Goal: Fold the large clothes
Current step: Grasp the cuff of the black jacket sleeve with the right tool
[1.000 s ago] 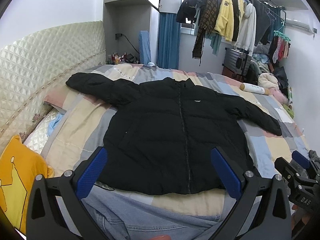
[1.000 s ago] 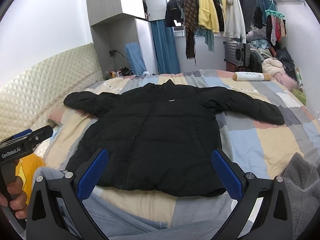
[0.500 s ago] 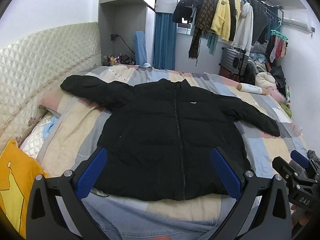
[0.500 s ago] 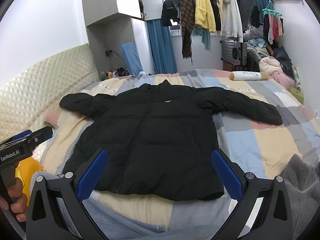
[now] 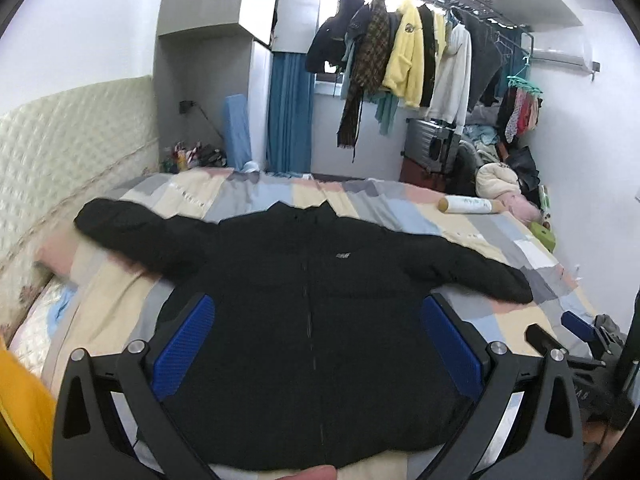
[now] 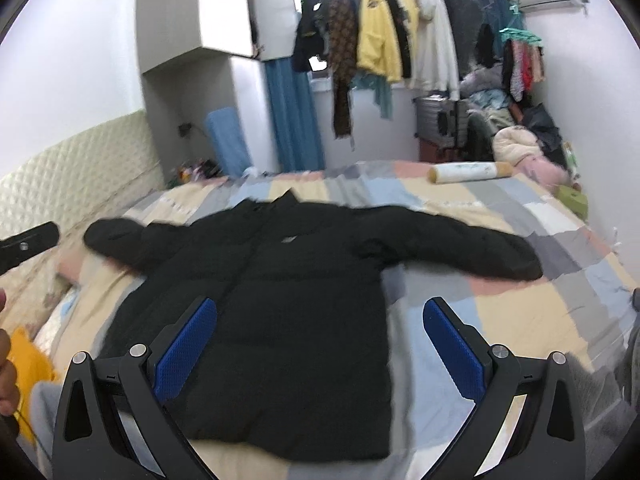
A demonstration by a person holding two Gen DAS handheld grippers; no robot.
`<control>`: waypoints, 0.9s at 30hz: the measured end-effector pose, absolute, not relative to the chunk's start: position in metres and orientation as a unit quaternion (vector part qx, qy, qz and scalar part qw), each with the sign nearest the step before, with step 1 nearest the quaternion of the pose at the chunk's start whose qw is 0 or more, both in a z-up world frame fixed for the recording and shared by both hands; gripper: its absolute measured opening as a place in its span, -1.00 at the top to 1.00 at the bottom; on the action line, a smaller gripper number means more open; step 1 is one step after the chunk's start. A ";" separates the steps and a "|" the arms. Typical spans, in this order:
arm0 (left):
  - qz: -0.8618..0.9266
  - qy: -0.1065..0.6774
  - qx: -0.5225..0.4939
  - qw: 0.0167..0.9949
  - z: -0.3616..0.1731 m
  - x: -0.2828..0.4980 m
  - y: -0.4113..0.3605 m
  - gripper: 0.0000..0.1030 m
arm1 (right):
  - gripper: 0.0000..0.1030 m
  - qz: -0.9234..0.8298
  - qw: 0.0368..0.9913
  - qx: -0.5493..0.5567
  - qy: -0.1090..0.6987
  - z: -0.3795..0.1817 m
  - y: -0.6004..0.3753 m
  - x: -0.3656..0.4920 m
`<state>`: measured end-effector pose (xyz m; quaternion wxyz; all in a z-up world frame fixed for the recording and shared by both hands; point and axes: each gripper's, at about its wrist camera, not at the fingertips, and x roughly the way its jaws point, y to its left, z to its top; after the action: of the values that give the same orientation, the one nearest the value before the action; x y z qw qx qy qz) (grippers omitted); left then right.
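The left gripper [image 5: 318, 344] and right gripper [image 6: 320, 346] were black frames with silver screws and textured blue finger pads [image 6: 185, 348]; skin showed, perhaps a fingertip [image 5: 306, 473].

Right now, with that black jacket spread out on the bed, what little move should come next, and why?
Probably lower the left gripper toward the black jacket's left sleeve and pinch its cuff. The jacket lies flat, both sleeves stretched outward, and both grippers hang open and empty, so folding a sleeve inward looks like the natural start.

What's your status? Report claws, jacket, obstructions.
Left claw open, right claw open, both empty. Black jacket flat on bed, sleeves spread, unfolded. Nothing on the jacket.
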<state>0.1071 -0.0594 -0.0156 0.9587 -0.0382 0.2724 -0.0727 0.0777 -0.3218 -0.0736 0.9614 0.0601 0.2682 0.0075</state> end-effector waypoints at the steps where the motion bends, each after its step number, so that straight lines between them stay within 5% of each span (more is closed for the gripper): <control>1: -0.073 0.269 -0.035 0.960 -0.015 0.114 -0.063 -1.00 | -1.00 0.003 0.962 0.069 0.264 -0.074 -0.331 0.083; 5: -0.103 0.233 -0.037 0.966 -0.034 0.140 -0.065 -1.00 | -1.00 -0.031 0.963 0.082 0.254 -0.079 -0.363 0.104; 20: -0.084 0.308 -0.049 0.946 -0.144 0.204 -0.051 -1.00 | -1.00 -0.146 0.951 0.156 0.223 -0.161 -0.495 0.186; 27: -0.077 0.345 -0.052 0.934 -0.180 0.231 -0.047 -1.00 | -1.00 -0.165 0.894 0.342 0.239 -0.235 -0.616 0.222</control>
<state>0.2306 -0.0471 -0.1798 0.9340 -0.0516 0.3450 -0.0770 0.2219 -0.6155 -0.2353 0.8938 0.3422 0.2385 -0.1648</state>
